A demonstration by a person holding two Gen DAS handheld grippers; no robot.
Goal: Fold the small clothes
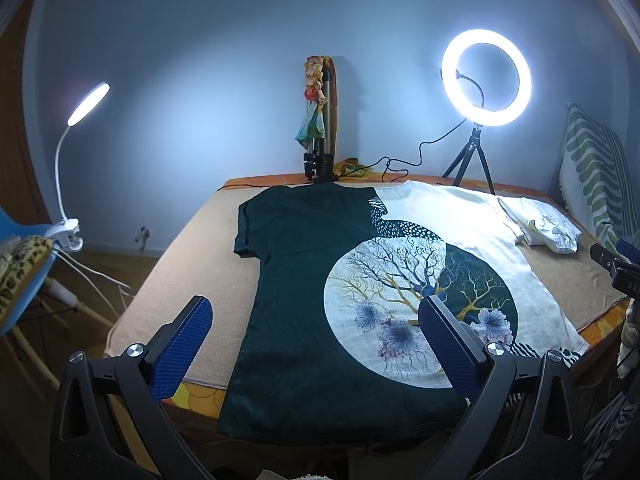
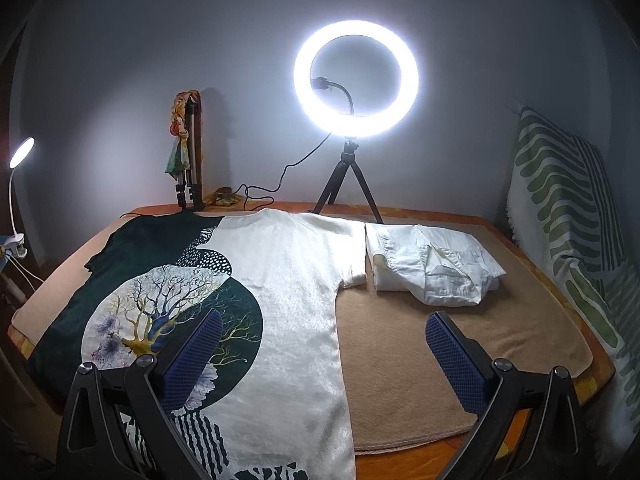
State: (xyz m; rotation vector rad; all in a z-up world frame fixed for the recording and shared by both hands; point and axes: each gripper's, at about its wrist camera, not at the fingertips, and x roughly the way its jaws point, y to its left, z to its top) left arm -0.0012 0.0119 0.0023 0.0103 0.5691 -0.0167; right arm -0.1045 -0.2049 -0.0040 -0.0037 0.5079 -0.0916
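Note:
A short-sleeved T-shirt (image 1: 304,264), half dark green and half cream with a round tree print, lies spread flat on the beige blanket (image 1: 180,272). My left gripper (image 1: 316,312) hovers open above the shirt's near hem, with nothing between its blue pads. In the right wrist view the same T-shirt (image 2: 288,280) fills the left half, and my right gripper (image 2: 324,328) stands open above the shirt's cream right side near the hem. A folded white garment (image 2: 432,272) lies beyond the shirt's right sleeve; it also shows in the left view as a white garment (image 1: 544,228).
A lit ring light on a tripod (image 2: 356,80) and a folded tripod draped with a scarf (image 2: 188,152) stand at the far edge. A clip lamp (image 1: 86,104) shines at the left by a blue chair (image 1: 16,280). A green-striped cushion (image 2: 568,208) leans at the right.

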